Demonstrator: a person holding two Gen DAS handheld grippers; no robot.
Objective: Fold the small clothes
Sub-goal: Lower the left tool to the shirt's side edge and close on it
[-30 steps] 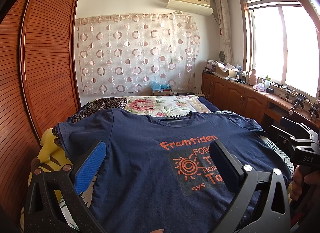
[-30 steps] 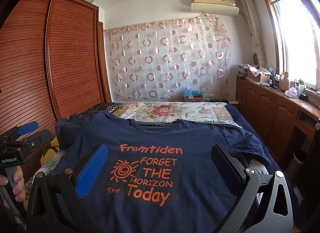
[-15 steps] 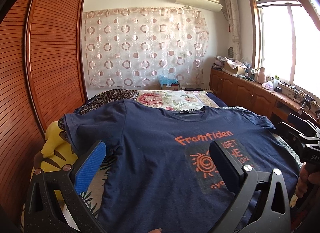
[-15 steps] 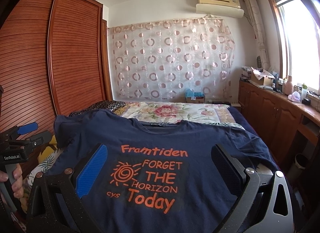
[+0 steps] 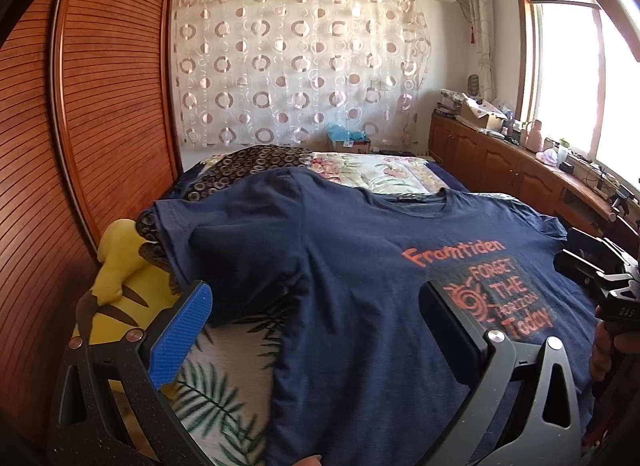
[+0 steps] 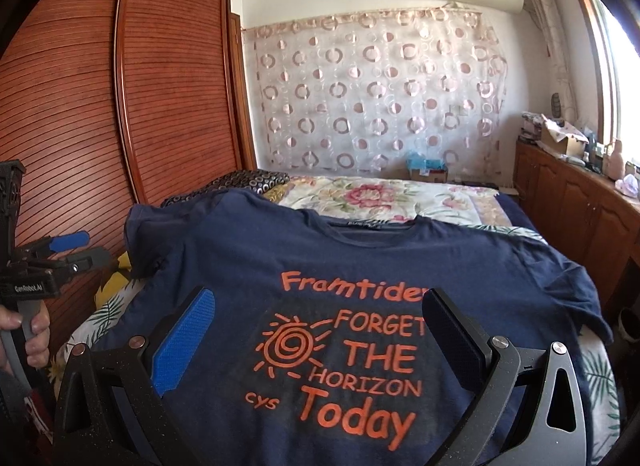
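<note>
1. Since a second ago your left gripper [image 5: 316, 326] has swung toward the wardrobe side: the shirt's [image 5: 360, 266] orange print, once near the middle of its view, now sits at 3 o'clock, and the shirt's left sleeve [image 5: 224, 234] has come to the centre.
2. Your right gripper [image 6: 318, 330] has barely shifted; the print [image 6: 340, 354] is still framed between its fingers.
3. Your left tongs are spread wide, holding nothing, with the blue pad [image 5: 180, 336] at 8 o'clock over the sleeve's edge and the leaf-print sheet [image 5: 224, 378].
4. Your right tongs are also spread wide and empty, hovering above the lower chest of the shirt.
5. You have the shirt lying face up and flat across the near end of the bed [image 6: 392, 193], collar [image 6: 372, 223] at 12 o'clock, both sleeves spread out.
6. A yellow plush [image 5: 120, 266] lies at 9 o'clock in the left view, just beside the sleeve, between it and the wardrobe [image 5: 100, 105].
7. In the right view your left hand [image 6: 28, 330] grips its handle at 9 o'clock, off the shirt's edge.
8. Whether either gripper touches the cloth, you cannot tell.
</note>
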